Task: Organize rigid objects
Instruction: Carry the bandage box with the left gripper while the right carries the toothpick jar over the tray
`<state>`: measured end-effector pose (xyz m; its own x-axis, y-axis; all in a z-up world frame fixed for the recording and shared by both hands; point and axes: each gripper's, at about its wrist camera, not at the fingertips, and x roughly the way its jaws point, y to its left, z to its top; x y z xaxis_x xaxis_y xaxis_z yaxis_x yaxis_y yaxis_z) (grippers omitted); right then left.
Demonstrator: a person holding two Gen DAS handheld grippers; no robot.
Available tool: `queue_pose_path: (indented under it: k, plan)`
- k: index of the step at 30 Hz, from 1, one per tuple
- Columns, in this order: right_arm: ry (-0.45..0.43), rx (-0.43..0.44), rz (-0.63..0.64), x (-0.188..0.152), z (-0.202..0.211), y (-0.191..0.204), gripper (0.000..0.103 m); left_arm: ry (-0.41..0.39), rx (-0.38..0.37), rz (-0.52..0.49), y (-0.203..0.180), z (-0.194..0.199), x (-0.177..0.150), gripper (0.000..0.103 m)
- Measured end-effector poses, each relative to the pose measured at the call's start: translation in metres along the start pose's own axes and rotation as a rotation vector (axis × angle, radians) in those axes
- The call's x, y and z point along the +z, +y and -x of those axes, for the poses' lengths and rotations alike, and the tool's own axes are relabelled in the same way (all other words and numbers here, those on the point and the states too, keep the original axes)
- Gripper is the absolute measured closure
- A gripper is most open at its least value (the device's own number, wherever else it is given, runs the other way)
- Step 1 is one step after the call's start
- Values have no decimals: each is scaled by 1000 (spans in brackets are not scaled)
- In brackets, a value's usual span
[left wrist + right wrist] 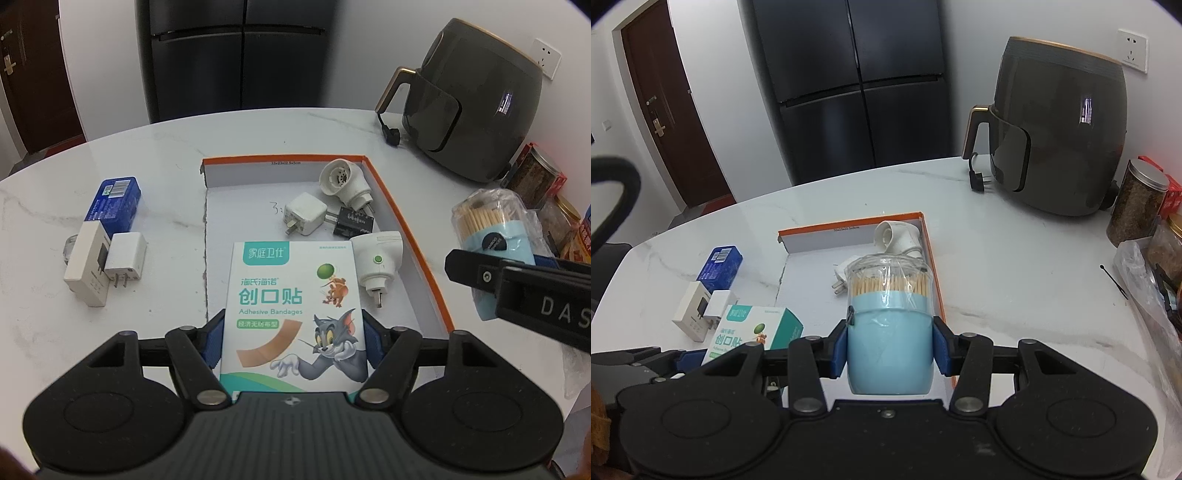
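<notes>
My left gripper (pixel 293 339) is shut on a white and teal box of adhesive bandages (pixel 291 310), held over the near end of an orange-rimmed shallow box (pixel 406 221). Inside that box lie a white round plug adapter (pixel 345 182), a white charger (pixel 304 214), a black charger (pixel 352 221) and a white plug with a green button (pixel 376 262). My right gripper (pixel 890 349) is shut on a light blue toothpick jar (pixel 890 332) with a clear lid, held above the orange-rimmed box (pixel 849 225). The jar (pixel 491 236) also shows at the right of the left wrist view.
A blue box (pixel 114 199), a cream box (pixel 86 266) and a white charger (pixel 123 258) lie on the marble table (pixel 147 155) left of the orange box. A dark air fryer (pixel 476 110) with its plug (pixel 391 136) stands far right. Jars (pixel 1137 203) and a plastic bag (pixel 1152 295) crowd the right edge.
</notes>
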<state>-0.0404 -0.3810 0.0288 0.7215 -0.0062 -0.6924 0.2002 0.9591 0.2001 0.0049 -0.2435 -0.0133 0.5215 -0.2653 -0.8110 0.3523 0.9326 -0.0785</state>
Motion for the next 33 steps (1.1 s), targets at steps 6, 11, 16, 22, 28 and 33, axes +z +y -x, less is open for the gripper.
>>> queue_pose_path:
  k: [6,11,16,22,28,33]
  plan:
    - [14,11,6,4,-11,-3,47,1,9,14,0,-8,5,32]
    - [20,22,19,12,-23,-4,47,1,22,29,2,-17,12,32]
    - [28,31,33,20,-38,-4,47,3,38,50,5,-29,22,32]
    - [42,40,43,28,-56,-6,47,10,55,68,9,-41,31,32]
    - [56,47,55,31,-70,-5,47,12,70,86,15,-49,40,32]
    - [64,51,60,34,-78,-2,47,7,78,92,19,-55,48,32]
